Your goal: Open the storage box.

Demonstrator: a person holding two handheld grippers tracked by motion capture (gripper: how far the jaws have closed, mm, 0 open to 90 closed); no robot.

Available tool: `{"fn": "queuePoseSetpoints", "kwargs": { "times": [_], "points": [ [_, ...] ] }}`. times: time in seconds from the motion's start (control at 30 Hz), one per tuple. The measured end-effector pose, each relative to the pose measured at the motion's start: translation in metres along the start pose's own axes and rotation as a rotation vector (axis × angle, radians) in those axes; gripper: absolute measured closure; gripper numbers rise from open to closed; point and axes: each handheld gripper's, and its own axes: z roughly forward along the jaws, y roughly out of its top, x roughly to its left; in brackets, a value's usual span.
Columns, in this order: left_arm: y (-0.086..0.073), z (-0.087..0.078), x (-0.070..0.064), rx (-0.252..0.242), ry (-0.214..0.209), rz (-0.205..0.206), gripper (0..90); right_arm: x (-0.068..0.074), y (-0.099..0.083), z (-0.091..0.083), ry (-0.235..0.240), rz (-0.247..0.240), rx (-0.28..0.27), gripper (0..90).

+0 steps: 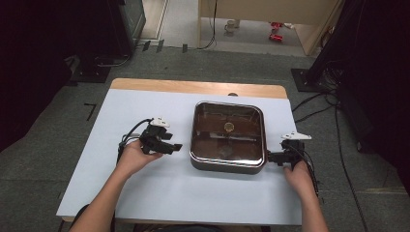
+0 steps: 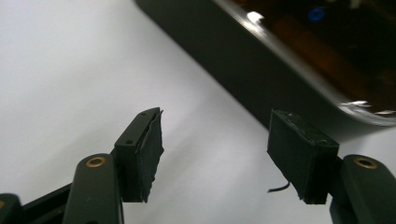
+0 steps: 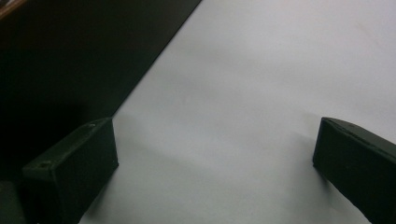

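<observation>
A square lidded pan (image 1: 227,137) sits mid-bench (image 1: 145,193), flanked by the left hand-held gripper (image 1: 177,146) and right hand-held gripper (image 1: 270,156), both released, jaws spread, just beside it. An uneven two-sided grab could likely tip the pan.

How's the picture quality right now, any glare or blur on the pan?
High view: evenly lit white table, dark surroundings, reflections on the square pan glass. Left gripper view: bright glare spots on the pan rim, which is soft; the jaws are sharp. Right gripper view: the pan wall is nearly black, detail lost.
</observation>
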Motion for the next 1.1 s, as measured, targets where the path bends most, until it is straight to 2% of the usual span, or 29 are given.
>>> {"fn": "queuePoseSetpoints", "kwargs": {
  "times": [0.07,0.37,0.5,0.87,1.1],
  "points": [
    [0.003,-0.003,0.000,-0.010,0.002,0.016,34.4,0.000,0.000,0.000,-0.001,0.000,0.000,0.0],
    [0.016,-0.014,-0.001,-0.062,0.039,0.025,35.3,0.000,0.000,0.000,-0.001,0.000,-0.001,0.0],
    [0.025,-0.018,-0.004,-0.078,0.030,0.033,35.4,0.000,0.000,0.000,-0.001,0.000,-0.001,0.0],
    [0.035,-0.019,-0.012,-0.140,0.008,0.030,36.5,0.000,0.000,0.000,-0.001,0.000,-0.001,0.0],
    [0.040,-0.013,-0.016,-0.155,-0.013,0.020,39.4,0.000,0.000,0.000,-0.001,0.000,-0.001,0.0]
  ]
}}
